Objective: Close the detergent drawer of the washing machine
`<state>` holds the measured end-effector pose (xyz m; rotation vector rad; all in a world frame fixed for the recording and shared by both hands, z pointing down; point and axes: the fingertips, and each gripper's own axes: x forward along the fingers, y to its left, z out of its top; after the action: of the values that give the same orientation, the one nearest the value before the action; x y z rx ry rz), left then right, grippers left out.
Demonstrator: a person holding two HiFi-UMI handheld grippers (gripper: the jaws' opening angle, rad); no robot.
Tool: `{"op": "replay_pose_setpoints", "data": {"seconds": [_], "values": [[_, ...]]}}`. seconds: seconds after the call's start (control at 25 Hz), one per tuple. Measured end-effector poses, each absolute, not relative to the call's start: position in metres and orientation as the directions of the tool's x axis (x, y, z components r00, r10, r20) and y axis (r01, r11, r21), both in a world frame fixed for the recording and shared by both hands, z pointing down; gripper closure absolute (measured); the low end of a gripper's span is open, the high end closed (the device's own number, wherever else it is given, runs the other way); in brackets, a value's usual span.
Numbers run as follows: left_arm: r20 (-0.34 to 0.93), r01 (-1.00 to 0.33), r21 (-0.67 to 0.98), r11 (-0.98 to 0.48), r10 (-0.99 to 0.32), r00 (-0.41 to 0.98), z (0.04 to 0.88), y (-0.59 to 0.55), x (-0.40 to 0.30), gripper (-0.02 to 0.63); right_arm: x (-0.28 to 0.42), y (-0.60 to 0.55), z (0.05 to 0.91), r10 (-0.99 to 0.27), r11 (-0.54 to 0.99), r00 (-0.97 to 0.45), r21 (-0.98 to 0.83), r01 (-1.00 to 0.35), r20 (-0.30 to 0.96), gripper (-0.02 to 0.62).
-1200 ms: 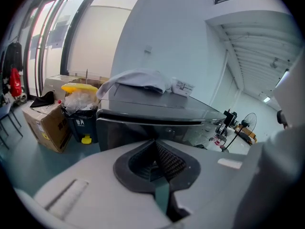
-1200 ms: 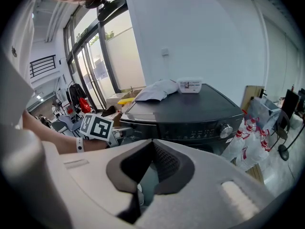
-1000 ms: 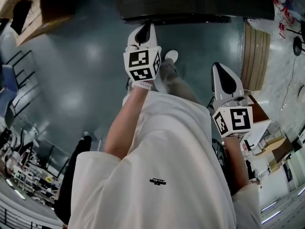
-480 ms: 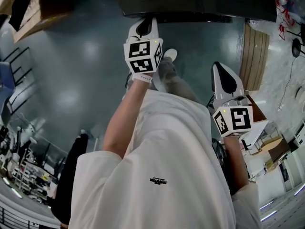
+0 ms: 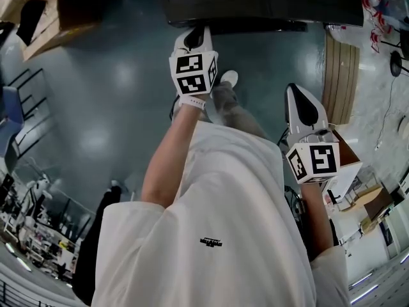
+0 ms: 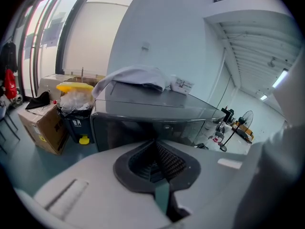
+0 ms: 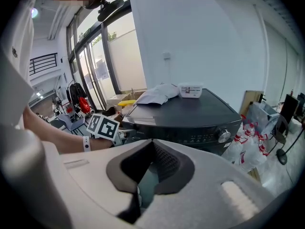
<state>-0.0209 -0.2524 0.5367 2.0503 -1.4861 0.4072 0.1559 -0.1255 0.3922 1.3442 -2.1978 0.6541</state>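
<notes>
Bare grey-green floor [image 5: 96,107] open across the left and middle of the head view, dark grey washing machine [image 5: 255,2] blocking the top centre, brown cardboard box [image 5: 61,34] at upper left, pale slatted wooden panel [image 5: 342,75] at upper right, crumpled white cloth [image 6: 138,75] on the machine's top

The washing machine [image 5: 255,5] stands before you, your left gripper [image 5: 193,38] close at its front, your right gripper [image 5: 297,96] farther back. A cloth [image 6: 138,75] and small box [image 6: 182,85] lie on top; a bin [image 6: 76,114] stands at its left.
</notes>
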Motion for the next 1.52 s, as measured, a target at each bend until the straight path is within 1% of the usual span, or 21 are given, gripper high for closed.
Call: {"op": "replay_pose_setpoints", "data": {"seconds": [0.28,0.56,1.04,1.52], "values": [[0.588,-0.935,0.257,-0.243,-0.728,0.351,0.537,-0.244,-0.02,0.588,0.166,-0.117,0.378,-0.71,0.395,-0.392,-0.13,-0.909,0.585,0.594],[0.571,-0.935,0.263,-0.239,-0.742,0.35,0.518,-0.222,-0.021,0.588,0.17,-0.109,0.366,-0.734,0.399,-0.399,-0.126,-0.908,0.55,0.594],[0.45,-0.91,0.308,-0.278,-0.8,0.397,0.446,-0.184,-0.021,0.588,0.172,-0.102,0.344,-0.773,0.414,-0.406,-0.098,-0.905,0.487,0.594],[0.351,-0.893,0.304,-0.333,-0.832,0.43,0.387,-0.161,-0.023,0.588,0.173,-0.1,0.321,-0.798,0.443,-0.433,-0.079,-0.893,0.42,0.594]]}}
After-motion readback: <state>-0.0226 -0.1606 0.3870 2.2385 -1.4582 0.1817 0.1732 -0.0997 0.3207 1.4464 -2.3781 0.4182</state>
